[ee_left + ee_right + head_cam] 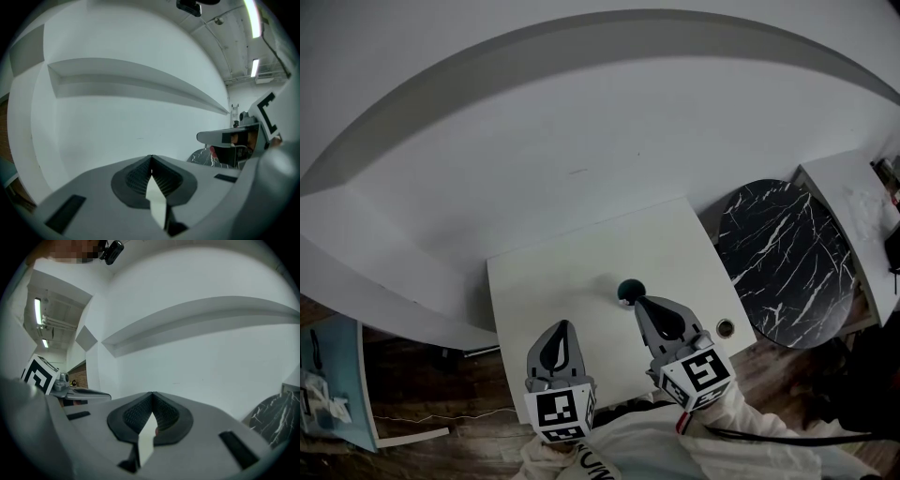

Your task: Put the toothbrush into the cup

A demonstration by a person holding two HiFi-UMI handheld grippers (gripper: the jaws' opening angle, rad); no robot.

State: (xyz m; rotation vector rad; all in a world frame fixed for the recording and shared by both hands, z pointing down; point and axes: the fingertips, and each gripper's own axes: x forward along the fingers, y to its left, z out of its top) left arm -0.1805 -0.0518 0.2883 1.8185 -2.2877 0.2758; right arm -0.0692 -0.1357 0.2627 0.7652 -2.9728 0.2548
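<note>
- Left gripper (pixel 562 326), clenched on nothing, hangs left of the dark teal round cup (pixel 630 288).
- The cup stands on the white square table (pixel 546 274).
- Right gripper (pixel 641 304), jaws pressed together, points at the cup from just beside it; the toothbrush cannot be made out.

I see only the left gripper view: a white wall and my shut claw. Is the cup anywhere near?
Observer: Yes. In the head view a dark cup stands on the white table, close ahead of the right claw.
Operator: Is that right claw open?
Observer: No. The right gripper view shows its jaws together.
Operator: Where is my left claw?
Observer: The left claw is over the near part of the table, left of the right claw and apart from the cup.
</note>
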